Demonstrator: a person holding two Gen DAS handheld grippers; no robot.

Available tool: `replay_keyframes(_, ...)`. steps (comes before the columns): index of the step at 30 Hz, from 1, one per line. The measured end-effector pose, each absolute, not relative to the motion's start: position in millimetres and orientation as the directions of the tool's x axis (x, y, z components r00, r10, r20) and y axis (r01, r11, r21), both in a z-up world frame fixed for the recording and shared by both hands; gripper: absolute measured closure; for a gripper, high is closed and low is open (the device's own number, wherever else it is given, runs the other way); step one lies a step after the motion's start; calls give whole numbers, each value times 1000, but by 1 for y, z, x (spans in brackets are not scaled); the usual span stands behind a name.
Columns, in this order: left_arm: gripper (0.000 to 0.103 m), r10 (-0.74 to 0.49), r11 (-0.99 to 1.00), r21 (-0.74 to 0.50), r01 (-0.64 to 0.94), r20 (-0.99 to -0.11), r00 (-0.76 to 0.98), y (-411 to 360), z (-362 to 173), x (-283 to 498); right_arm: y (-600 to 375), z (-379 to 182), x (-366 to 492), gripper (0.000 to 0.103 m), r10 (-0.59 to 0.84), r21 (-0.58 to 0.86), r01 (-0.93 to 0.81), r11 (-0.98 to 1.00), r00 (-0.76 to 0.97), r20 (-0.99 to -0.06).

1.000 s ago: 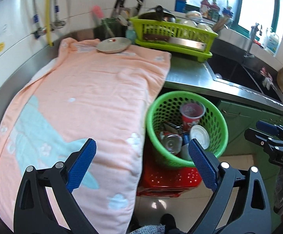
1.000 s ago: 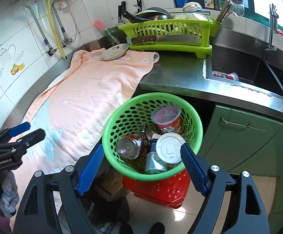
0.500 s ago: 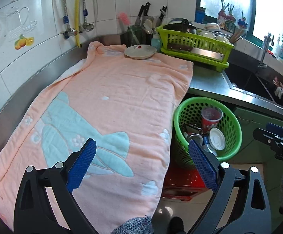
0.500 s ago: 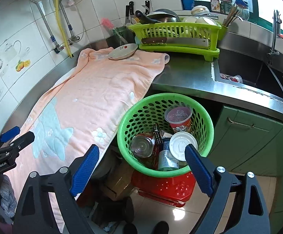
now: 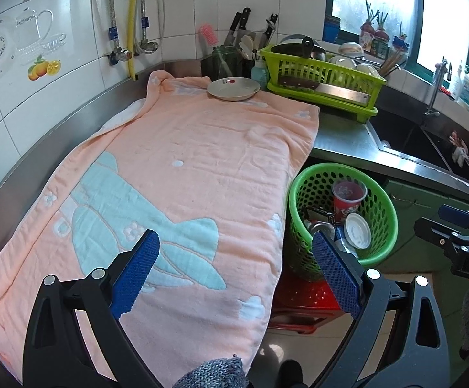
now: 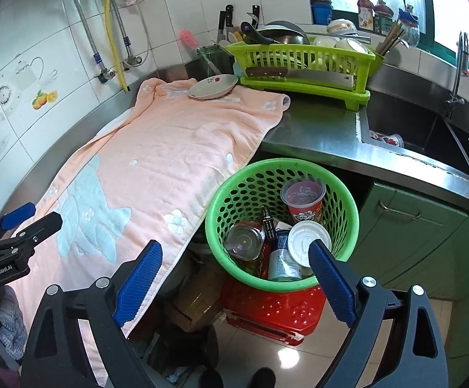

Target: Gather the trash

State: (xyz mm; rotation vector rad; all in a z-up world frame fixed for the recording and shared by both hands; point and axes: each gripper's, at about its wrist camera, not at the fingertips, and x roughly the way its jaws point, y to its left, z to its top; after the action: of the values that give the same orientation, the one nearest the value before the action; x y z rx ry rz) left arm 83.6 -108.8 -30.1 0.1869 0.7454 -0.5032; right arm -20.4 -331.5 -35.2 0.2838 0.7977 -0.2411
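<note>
I see the steel counter (image 5: 341, 137) with a large peach towel (image 5: 182, 174) spread over most of it. I take the green basket (image 6: 234, 194) as my landmark: it stands on a red stool (image 6: 276, 310) below the counter's front edge, just right of the towel's hanging border.

Behind the basket and up on the counter sits a lime dish rack (image 6: 302, 64) with a cleaver (image 6: 302, 74) lying along its front. Left of the rack, well behind the basket, a shallow plate (image 6: 213, 86) rests on the far end of the towel. To the basket's right and behind it the sink (image 6: 412, 126) drops into the counter.

The trash is already inside the basket: a red cup (image 6: 303, 199) standing upright at the back, a white lid (image 6: 305, 241) in front of the cup, a blue-and-white can (image 6: 282, 263) under the lid, and a clear glass jar (image 6: 245, 241) lying on its side at the left.

My right gripper (image 6: 234, 281) hangs in front of the basket, its jaws spread wide with nothing between them. My left gripper (image 5: 236, 273) hovers over the towel's near edge, left of the basket; its jaws are wide apart too and empty.
</note>
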Motion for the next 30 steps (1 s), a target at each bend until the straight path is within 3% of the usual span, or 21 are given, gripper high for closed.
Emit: replay_keyframes(30, 9, -395, 855, -29, 517, -682, 615, -112, -27, 87, -331, -33, -15, 14, -118, 145, 324, 935, 670, -733)
